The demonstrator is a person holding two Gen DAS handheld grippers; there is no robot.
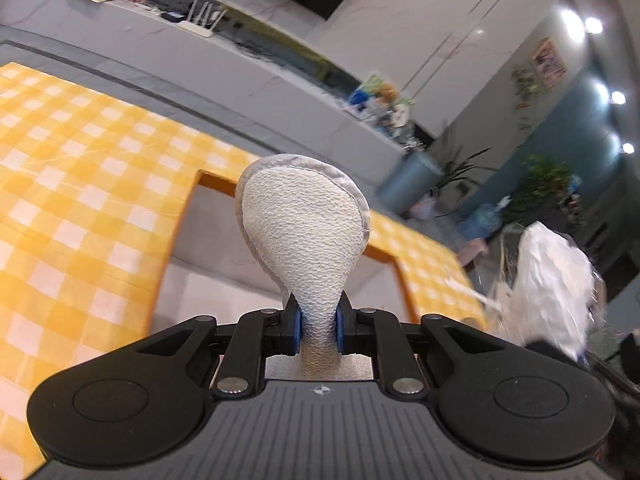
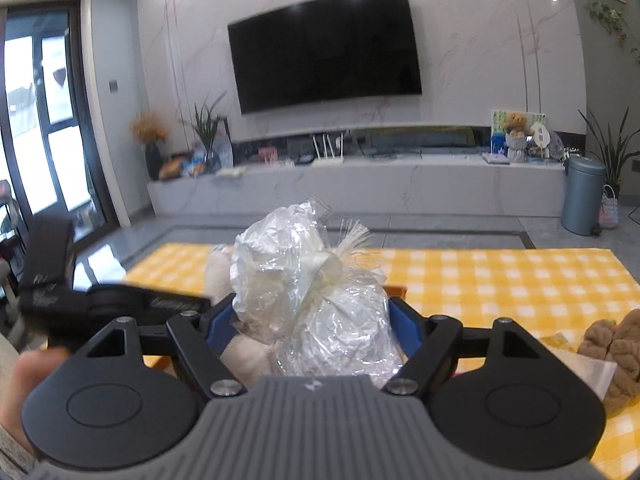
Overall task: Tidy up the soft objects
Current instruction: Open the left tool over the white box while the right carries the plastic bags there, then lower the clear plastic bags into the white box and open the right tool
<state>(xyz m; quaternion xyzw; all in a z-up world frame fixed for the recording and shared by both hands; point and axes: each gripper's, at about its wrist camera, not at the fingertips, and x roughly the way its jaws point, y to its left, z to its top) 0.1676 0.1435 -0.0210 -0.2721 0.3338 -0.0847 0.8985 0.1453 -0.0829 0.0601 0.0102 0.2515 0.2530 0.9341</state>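
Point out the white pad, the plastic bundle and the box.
pad (image 1: pixel 304 224): left wrist view, middle of its textured face.
bundle (image 2: pixel 316 300): right wrist view, ribbon knot at its middle.
box (image 1: pixel 176 240): left wrist view, left wall.

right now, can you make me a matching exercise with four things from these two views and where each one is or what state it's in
Things:
1. white textured fabric pad with grey trim
2. crinkled clear plastic bundle tied with a white ribbon
3. brown fuzzy plush
4. grey fabric storage box with orange rim

Places or states:
A. lying on the yellow checked cloth
B. pinched at its narrow neck by the left gripper
C. open-topped, below the pad
D. held between the right gripper jaws

Pairs: 1-B, 2-D, 3-A, 4-C
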